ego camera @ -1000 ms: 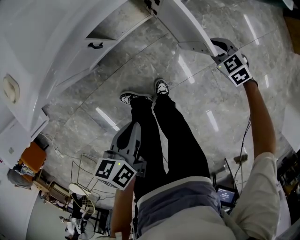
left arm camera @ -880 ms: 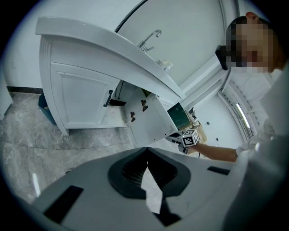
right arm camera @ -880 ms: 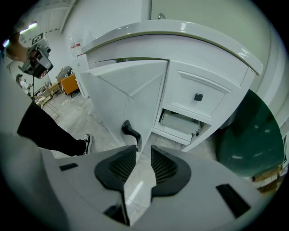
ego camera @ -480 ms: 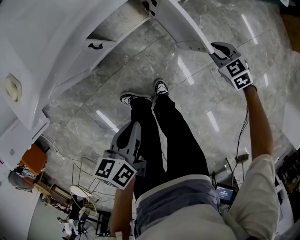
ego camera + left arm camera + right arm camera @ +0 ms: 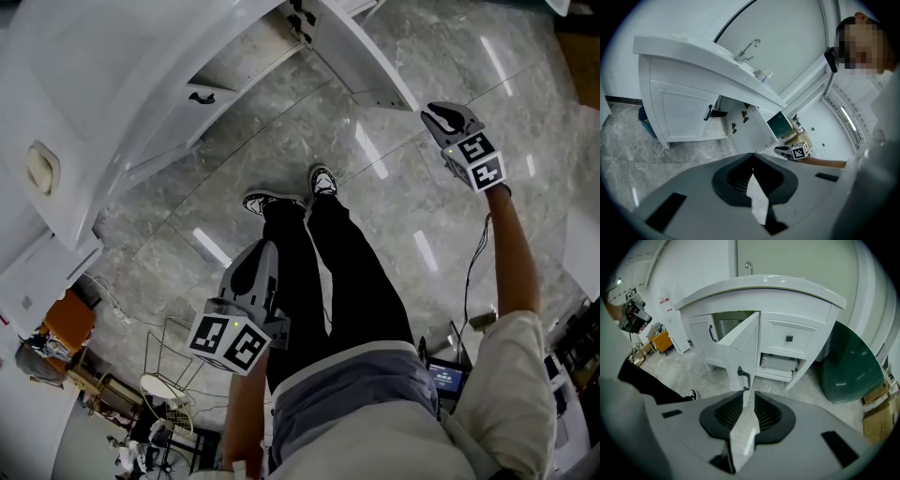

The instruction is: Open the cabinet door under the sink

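My right gripper [image 5: 748, 393], jaws barely parted and empty, faces the handle [image 5: 744, 377] just ahead; the cabinet door [image 5: 740, 343] looks fully open; my left gripper [image 5: 753, 155] hangs closed, unneeded.

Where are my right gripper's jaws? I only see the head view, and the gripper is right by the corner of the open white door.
Observer: The right gripper view shows the right gripper with its jaws slightly apart. The edge of the cabinet door, just below its black handle, lines up with the gap. I can't tell if the jaws touch it.
Operator: Is my left one holding anything?
Observer: No. In the left gripper view the left gripper is shut, jaws together, with nothing between them.
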`<state>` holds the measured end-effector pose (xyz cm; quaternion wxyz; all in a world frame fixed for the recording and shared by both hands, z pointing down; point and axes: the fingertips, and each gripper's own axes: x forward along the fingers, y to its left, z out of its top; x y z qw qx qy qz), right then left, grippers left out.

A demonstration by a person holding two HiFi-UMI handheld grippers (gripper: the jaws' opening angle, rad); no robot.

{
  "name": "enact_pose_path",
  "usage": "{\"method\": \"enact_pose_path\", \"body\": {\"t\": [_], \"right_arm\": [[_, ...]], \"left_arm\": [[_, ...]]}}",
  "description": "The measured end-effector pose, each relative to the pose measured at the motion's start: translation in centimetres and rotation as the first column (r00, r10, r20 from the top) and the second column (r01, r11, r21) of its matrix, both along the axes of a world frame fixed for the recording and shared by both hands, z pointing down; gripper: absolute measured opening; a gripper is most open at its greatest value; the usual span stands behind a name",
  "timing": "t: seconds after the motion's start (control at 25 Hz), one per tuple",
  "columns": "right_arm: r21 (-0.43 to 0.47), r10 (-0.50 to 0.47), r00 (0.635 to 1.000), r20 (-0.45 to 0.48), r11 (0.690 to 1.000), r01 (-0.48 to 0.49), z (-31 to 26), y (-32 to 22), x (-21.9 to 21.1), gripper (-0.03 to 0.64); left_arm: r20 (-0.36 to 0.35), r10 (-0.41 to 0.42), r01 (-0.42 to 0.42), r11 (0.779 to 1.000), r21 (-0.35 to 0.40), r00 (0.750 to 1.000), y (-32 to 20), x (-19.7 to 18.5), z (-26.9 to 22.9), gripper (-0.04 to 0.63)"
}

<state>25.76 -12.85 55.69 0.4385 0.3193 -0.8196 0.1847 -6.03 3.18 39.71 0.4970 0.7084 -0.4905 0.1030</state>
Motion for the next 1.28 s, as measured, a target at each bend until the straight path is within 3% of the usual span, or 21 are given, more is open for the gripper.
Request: {"method": "enact_pose_path", "body": {"t": [0.48,0.84,1.28], "right_arm": [[-0.03,0.168,0.98,0.104,0.986,-0.166,-5.2,1.1,0.4,0.055],[0.028,0.106,0.984,0.141,0.993,-0.111,-11.1,3.0,-2.4,0.055],[0.045,0.237,0.948,0.212,0.967,-0.252,-16.5,2.8,-3.3,0.054]], "left_arm": [[0.03,-0.01,0.008,0.998,0.068,1.0,-2.0,-0.5,-4.1,0.0],[0.022,-0.018,0.015,0.994,0.11,1.0,-2.9,-0.2,-7.1,0.0],[0.01,0.002,-0.004,0.989,0.151,1.0,-3.5,1.3,-9.9,0.0]]}}
